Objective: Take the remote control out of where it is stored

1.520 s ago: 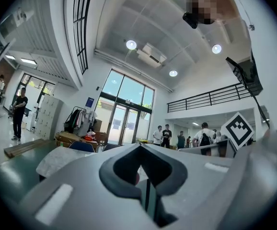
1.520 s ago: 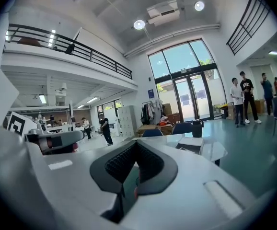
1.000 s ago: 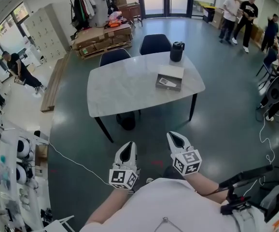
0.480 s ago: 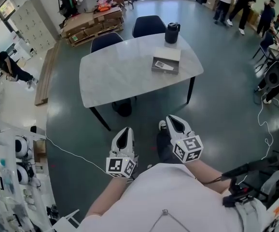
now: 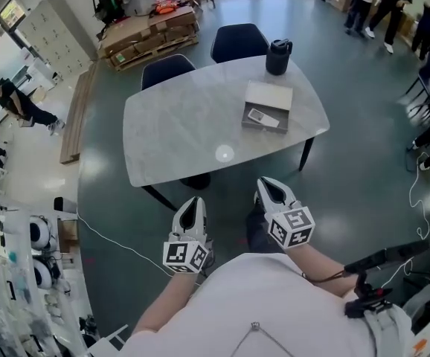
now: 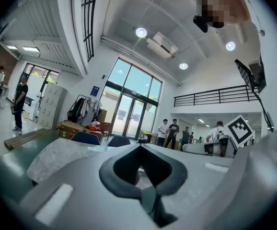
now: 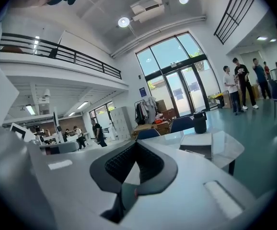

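We hold the left gripper (image 5: 193, 205) and right gripper (image 5: 269, 188) pressed together, empty. The remote (image 5: 262, 117) lies in an open box (image 5: 271, 95) on the table (image 5: 178, 125), well ahead of both and nearer the right one. Arriving with jaws closed could shove the remote, or nudge the box toward the edge to its right.

Bright, even light from the glass doors (image 6: 129, 114) and round ceiling lights (image 6: 140, 32); one glare spot on the surface (image 5: 172, 129). Gripper views are heavy fisheye with black corners. Left tool (image 6: 139, 150) and right tool (image 7: 135, 145) sit soft, out of focus up close.
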A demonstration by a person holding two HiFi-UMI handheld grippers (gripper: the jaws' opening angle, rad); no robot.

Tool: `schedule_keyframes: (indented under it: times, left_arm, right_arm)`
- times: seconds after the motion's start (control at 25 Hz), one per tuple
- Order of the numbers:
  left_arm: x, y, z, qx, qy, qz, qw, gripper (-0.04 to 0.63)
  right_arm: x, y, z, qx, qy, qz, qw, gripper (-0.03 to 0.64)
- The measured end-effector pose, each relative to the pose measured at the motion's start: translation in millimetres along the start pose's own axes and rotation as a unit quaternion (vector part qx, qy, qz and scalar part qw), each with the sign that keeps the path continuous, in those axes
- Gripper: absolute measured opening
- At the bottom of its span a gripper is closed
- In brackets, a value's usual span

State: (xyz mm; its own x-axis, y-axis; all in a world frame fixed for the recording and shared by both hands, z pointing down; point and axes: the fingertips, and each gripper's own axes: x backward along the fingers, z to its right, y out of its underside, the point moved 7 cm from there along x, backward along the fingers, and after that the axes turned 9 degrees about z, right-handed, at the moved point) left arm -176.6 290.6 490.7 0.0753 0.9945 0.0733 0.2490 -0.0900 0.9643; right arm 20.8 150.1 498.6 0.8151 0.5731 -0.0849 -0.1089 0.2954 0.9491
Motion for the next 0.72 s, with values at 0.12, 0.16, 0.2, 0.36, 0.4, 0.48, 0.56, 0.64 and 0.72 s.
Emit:
schedule_keyframes:
  times: [0.12, 0.16, 0.2, 0.36, 0.4, 0.48, 0.56, 0.64, 0.72]
  left_arm:
    - [-62.8, -6.5, -4.1, -0.001, -0.005, -0.002, 1.0000, 0.001]
    - [-85.7, -8.9, -5.4, -0.003, -0.006, -0.003, 1.0000, 0.001]
    - [-108.5, -11.2, -6.9, -0.004, -0.008, -0.003, 1.0000, 0.001]
    - [-194.6, -20.5, -11.8, -0.004, -0.013, 0.001, 0.9999, 0.001]
    - [-215.4, -22.6, -11.9, -0.005, -0.013, 0.003, 0.9999, 0.001]
    - [-255.0, -26.7, -11.7, -0.006, -0.014, 0.008, 0.9999, 0.001]
    - [-288.6, -29.8, -11.7, -0.010, -0.015, 0.014, 0.9997, 0.001]
    - [-314.8, -32.3, -12.3, -0.014, -0.019, 0.017, 0.9996, 0.001]
    - [-337.1, -35.5, -15.0, -0.015, -0.024, 0.020, 0.9994, 0.001]
  right_arm:
    - [-43.9, -22.5, 35.4, 0.000, -0.014, -0.007, 1.000, 0.021]
    - [-59.1, -30.3, 49.0, 0.001, -0.018, -0.010, 1.000, 0.021]
    - [-74.7, -38.1, 62.4, 0.001, -0.023, -0.013, 1.000, 0.021]
    - [-134.7, -71.0, 110.6, 0.006, -0.045, -0.024, 0.999, 0.021]
    - [-149.1, -79.2, 123.0, 0.012, -0.050, -0.025, 0.998, 0.021]
    - [-177.2, -94.8, 148.4, 0.019, -0.055, -0.028, 0.998, 0.021]
    - [-201.8, -108.2, 172.2, 0.017, -0.056, -0.031, 0.998, 0.021]
    - [-220.0, -118.9, 192.4, 0.015, -0.058, -0.029, 0.998, 0.021]
    - [-237.4, -128.5, 207.9, 0.017, -0.062, -0.029, 0.998, 0.021]
